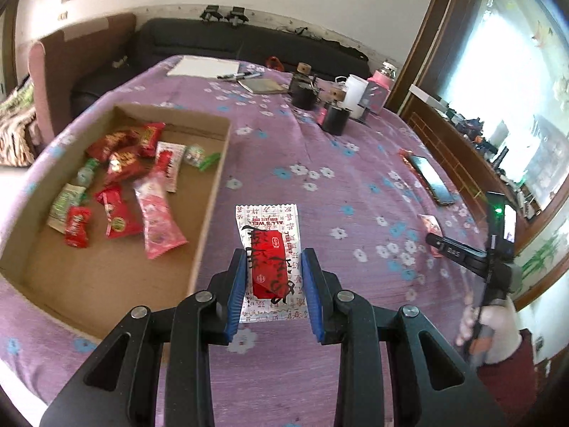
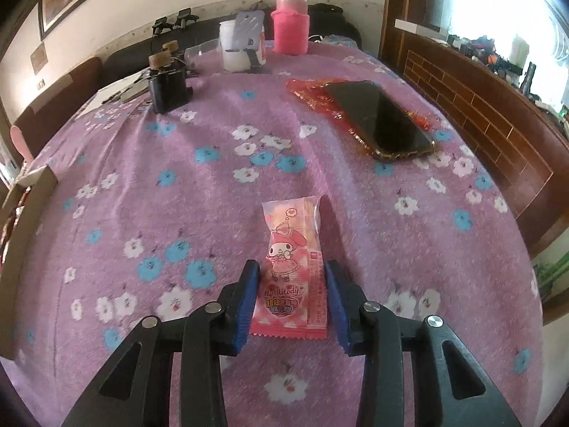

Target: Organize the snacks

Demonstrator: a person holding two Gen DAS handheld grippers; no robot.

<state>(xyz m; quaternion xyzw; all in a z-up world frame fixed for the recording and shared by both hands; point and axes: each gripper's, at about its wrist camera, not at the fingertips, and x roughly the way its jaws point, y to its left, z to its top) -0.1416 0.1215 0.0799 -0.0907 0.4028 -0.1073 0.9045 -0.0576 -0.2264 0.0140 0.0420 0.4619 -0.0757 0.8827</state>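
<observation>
My left gripper (image 1: 274, 259) is shut on a white snack packet with a red panel (image 1: 270, 249), which sticks out forward between the blue pads above the purple flowered cloth. Just to its left lies an open cardboard box (image 1: 213, 178). The box holds several red, pink and green snack packets (image 1: 124, 185). My right gripper (image 2: 291, 274) is shut on a pink cartoon snack packet (image 2: 293, 249), its pads against the packet's two long edges, low over the cloth. The left wrist view shows the person's hand (image 1: 498, 323) holding that gripper at the far right.
A dark phone (image 2: 380, 121) lies on a red wrapper (image 2: 313, 92) at the right. At the back of the table stand a pink bottle (image 2: 290, 25), a white cup (image 2: 238, 49) and black containers (image 2: 167, 85). White paper (image 1: 204, 66) and pens lie there too. Behind is a dark sofa (image 1: 213, 35).
</observation>
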